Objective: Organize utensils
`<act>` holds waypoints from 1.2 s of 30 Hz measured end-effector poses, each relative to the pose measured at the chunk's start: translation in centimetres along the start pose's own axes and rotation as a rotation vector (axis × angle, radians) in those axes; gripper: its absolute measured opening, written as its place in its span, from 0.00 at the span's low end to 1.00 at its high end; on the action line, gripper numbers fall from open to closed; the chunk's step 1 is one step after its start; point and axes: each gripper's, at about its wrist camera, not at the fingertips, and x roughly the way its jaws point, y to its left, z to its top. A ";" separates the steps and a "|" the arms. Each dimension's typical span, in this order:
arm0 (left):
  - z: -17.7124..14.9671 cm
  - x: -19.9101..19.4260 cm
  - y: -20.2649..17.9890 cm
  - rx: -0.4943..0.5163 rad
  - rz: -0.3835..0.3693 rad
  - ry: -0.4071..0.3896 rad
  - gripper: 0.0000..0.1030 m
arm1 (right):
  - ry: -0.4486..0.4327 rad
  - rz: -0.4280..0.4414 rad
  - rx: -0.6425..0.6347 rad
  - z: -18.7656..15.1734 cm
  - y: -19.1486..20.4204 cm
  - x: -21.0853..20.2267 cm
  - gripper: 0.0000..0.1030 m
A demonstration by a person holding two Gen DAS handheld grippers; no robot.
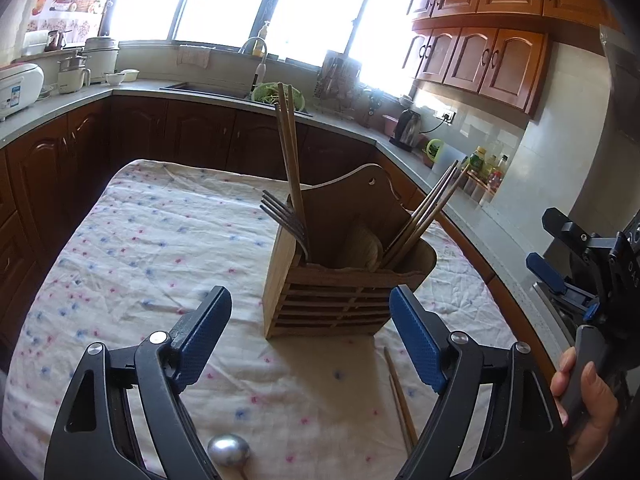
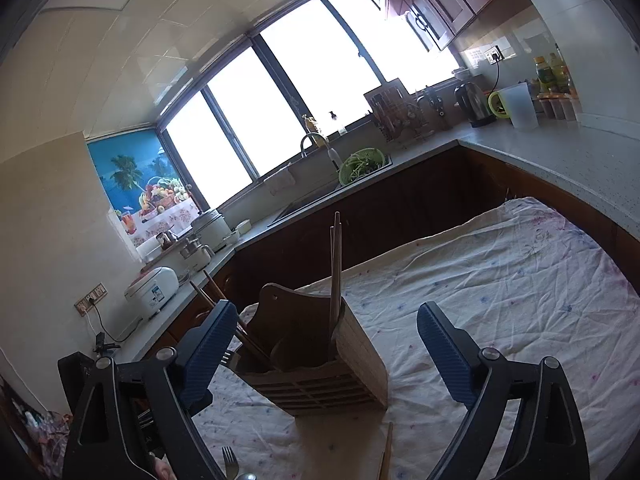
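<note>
Left tool (image 1: 310,332) spread wide with nothing between its blue pads, hanging just short of the wooden utensil holder (image 1: 340,280) on the cloth-covered counter (image 1: 120,240). At the holder's left end, forks (image 1: 284,216) leaning outward beside two upright chopsticks (image 1: 289,148); at its right end, a bundle of chopsticks (image 1: 424,216) slanting away. Still loose on the cloth near the camera: a metal spoon (image 1: 229,450) low between the left tool's arms, and further right a pair of chopsticks (image 1: 400,396) lying lengthwise; in the right wrist view, a fork (image 2: 229,460) at the bottom edge too. Right tool (image 2: 327,346) likewise gaping and empty, aimed at the holder from the other side. Best done, probably, by dropping one tool low to the cloth, closing across the chopstick pair near mid-length so both sticks lift together, then tipping them upright before lowering into a matching compartment. Worth steadying the holder with the other tool, since the tall sticks could lever it over.
</note>
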 end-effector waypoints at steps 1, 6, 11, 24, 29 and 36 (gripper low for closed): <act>-0.3 -0.7 0.1 -0.001 0.004 -0.006 0.81 | 0.004 0.004 -0.001 -0.3 0.1 -0.3 0.92; -1.3 -4.2 -0.4 0.030 0.025 -0.052 0.82 | 0.014 0.013 -0.021 -2.0 1.0 -2.4 0.92; -2.5 -7.9 -1.3 0.072 0.068 -0.108 0.91 | 0.025 0.018 -0.055 -3.3 2.1 -4.3 0.93; -3.2 -16.1 -3.6 0.140 0.077 -0.305 1.00 | -0.056 -0.023 -0.315 -5.1 7.1 -11.3 1.00; -5.1 -16.1 -4.2 0.201 0.088 -0.256 1.00 | -0.153 -0.066 -0.420 -5.7 9.0 -14.5 1.00; -10.8 -14.4 -3.5 0.197 0.140 -0.218 1.00 | -0.105 -0.130 -0.392 -11.1 6.5 -13.6 1.00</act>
